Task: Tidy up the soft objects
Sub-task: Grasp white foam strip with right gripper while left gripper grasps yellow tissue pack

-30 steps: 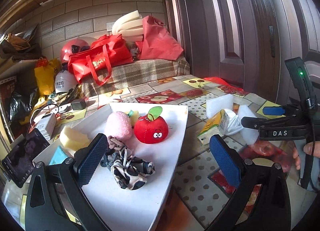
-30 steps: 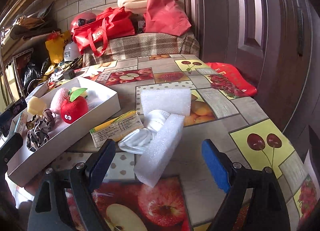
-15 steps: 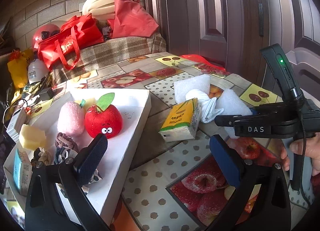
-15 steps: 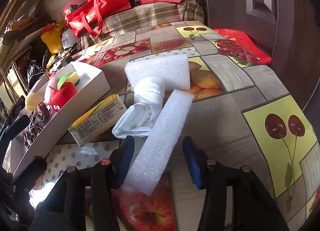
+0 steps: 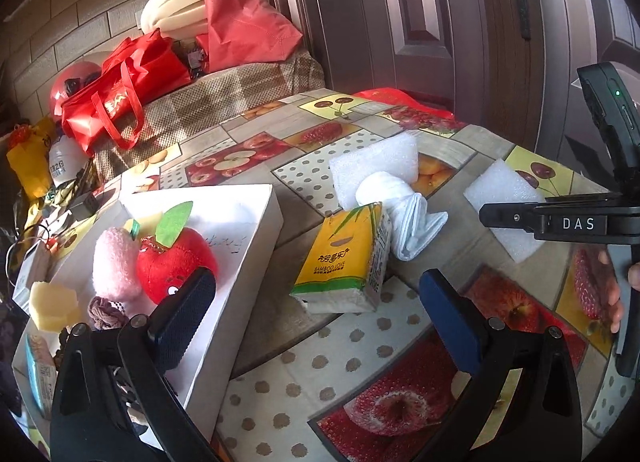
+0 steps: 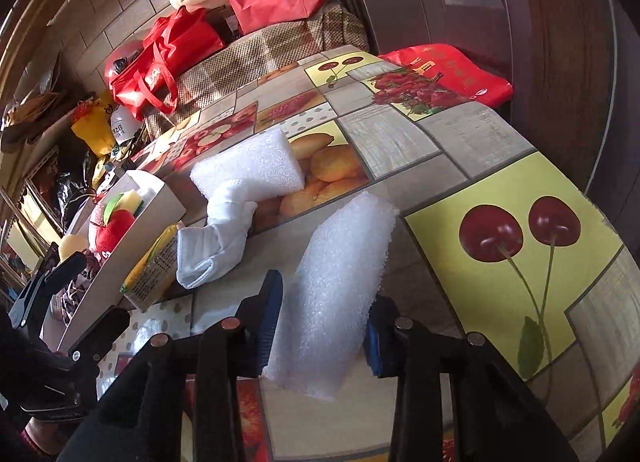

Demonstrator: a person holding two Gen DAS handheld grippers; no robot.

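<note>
My right gripper [image 6: 324, 310] is closing its jaws on a long white foam strip [image 6: 344, 282], and both blue pads press its sides. That strip [image 5: 500, 202] also shows in the left wrist view, under the right tool's black frame [image 5: 576, 224]. My left gripper [image 5: 316, 314] is open and empty, just short of a yellow tissue pack [image 5: 344, 262]. A rolled white cloth [image 5: 400, 202] leans on a white foam block [image 5: 376, 166]. The white tray [image 5: 240, 230] holds a red apple plush [image 5: 172, 258], a pink plush [image 5: 114, 262], a yellow sponge [image 5: 52, 306] and a scrunchie [image 5: 106, 312].
Red bags [image 5: 120, 94] and clutter line the far bench. Another red bag [image 6: 448, 74] lies at the table's far right corner beside a dark door [image 5: 440, 22]. A person's hand [image 5: 616, 294] holds the right tool. The table edge curves close on the right.
The right gripper went from wide open to closed on the foam strip. The left gripper moved right, from over the tray to in front of the tissue pack.
</note>
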